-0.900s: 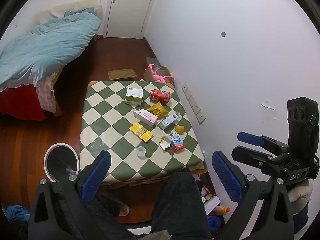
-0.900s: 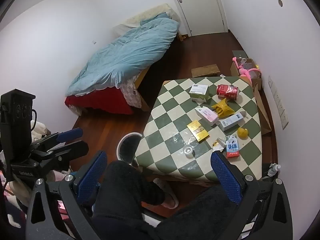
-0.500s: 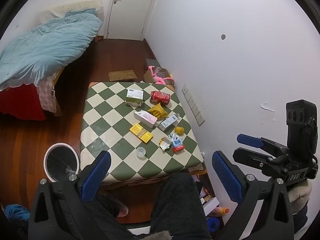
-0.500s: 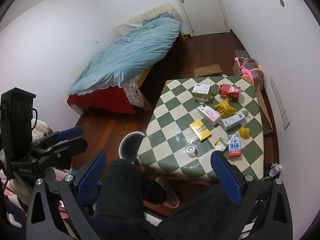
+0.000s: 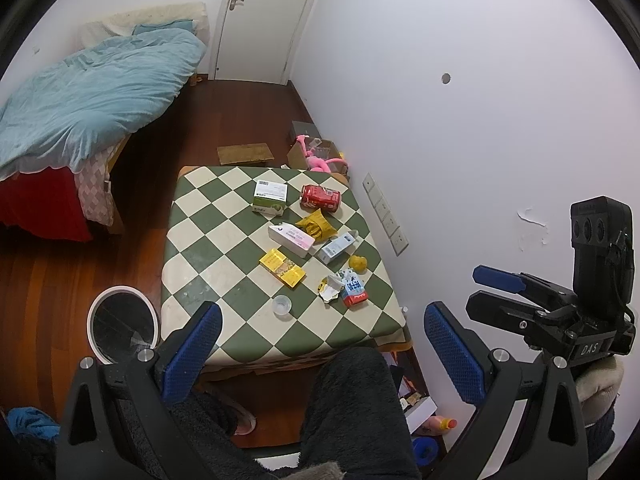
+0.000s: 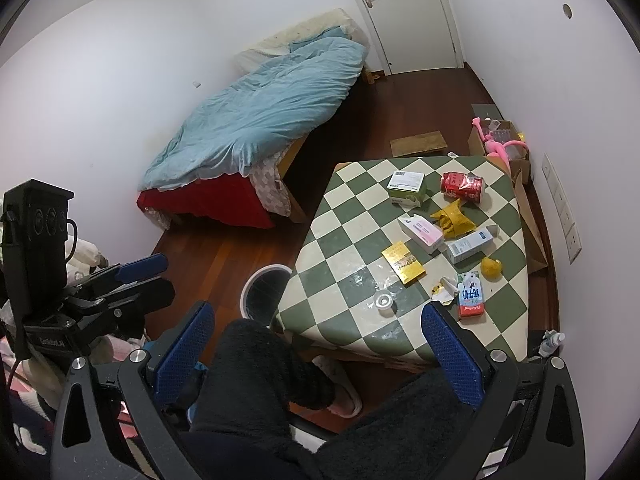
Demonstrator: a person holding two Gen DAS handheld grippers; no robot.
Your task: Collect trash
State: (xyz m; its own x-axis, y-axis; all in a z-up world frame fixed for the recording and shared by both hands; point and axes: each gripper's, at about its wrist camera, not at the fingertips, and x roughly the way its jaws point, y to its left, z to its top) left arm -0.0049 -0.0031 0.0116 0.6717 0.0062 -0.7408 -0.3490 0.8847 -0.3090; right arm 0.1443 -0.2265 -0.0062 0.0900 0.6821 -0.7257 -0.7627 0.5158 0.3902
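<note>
White walls, dark red wood floor. Bed with blue duvet along far wall, white door beyond. Checkered table beside right wall.

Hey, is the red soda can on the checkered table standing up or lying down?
Lying down. The red can rests on its side on the table, its round end facing the camera.

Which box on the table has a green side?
The white-topped box at the far end, beside the red can. The other boxes are pink-white, yellow and blue-white.
</note>
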